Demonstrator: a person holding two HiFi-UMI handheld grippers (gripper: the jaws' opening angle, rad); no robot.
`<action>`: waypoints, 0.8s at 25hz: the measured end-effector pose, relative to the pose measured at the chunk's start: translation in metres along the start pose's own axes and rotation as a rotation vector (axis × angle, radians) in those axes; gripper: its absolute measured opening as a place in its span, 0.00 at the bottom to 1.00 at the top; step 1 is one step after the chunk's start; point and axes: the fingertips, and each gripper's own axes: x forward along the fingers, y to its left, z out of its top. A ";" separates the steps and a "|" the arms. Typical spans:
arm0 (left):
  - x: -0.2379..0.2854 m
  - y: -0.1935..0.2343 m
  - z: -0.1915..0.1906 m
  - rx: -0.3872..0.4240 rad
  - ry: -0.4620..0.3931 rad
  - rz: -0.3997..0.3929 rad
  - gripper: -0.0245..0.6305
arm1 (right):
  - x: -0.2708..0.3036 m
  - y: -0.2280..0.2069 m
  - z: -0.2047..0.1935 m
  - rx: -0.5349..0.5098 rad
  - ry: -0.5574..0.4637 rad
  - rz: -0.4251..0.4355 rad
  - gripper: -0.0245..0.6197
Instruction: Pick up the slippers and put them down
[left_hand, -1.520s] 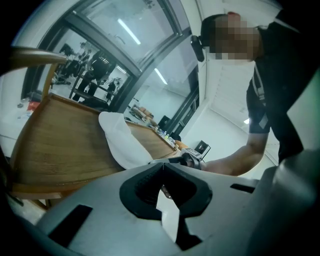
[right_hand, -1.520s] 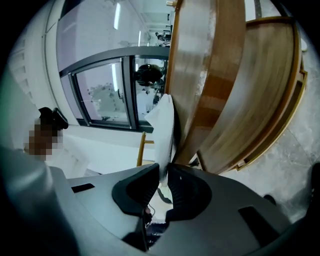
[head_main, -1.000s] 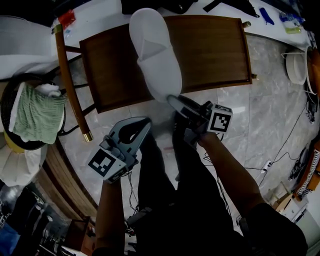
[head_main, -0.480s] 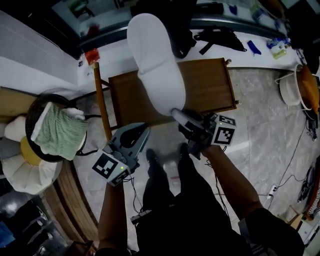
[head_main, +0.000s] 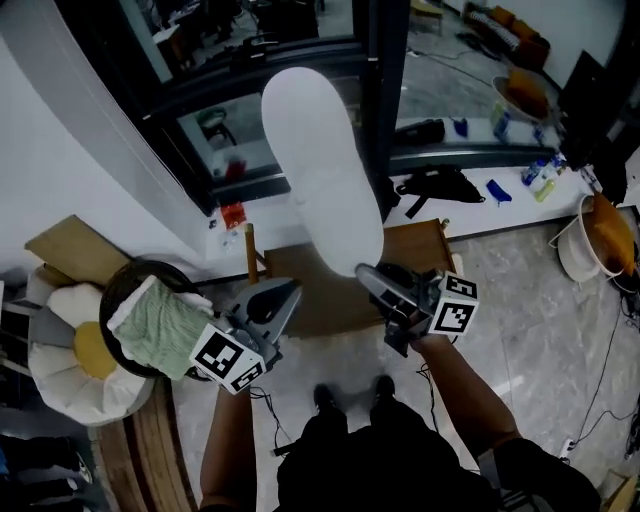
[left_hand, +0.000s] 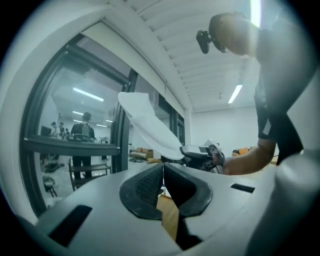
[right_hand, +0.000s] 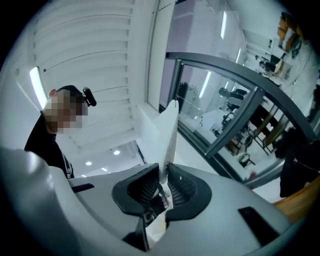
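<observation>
The pick-up looks done: one white slipper (head_main: 320, 165) is clamped at its end between the jaws of the right gripper (head_main: 368, 275) and is held high, jutting up and away above the wooden chair (head_main: 425, 250). The left gripper (head_main: 288, 295) is carried near it, jaws pressed together on nothing. Next, a lowering onto a resting place is called for, then a release.

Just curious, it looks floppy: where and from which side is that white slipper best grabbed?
Its thin near end, approached end-on along its length, as the right gripper does now. The slipper is flat there, so jaws close across the sole; its broad middle looks too wide.
</observation>
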 end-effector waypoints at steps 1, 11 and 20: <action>0.000 0.002 0.012 0.021 -0.016 0.002 0.06 | 0.004 0.007 0.010 -0.023 -0.011 0.015 0.13; -0.023 -0.017 0.106 0.159 -0.144 0.015 0.06 | 0.025 0.085 0.054 -0.169 -0.067 0.128 0.13; -0.029 -0.026 0.137 0.249 -0.175 0.003 0.06 | 0.029 0.117 0.066 -0.223 -0.118 0.175 0.12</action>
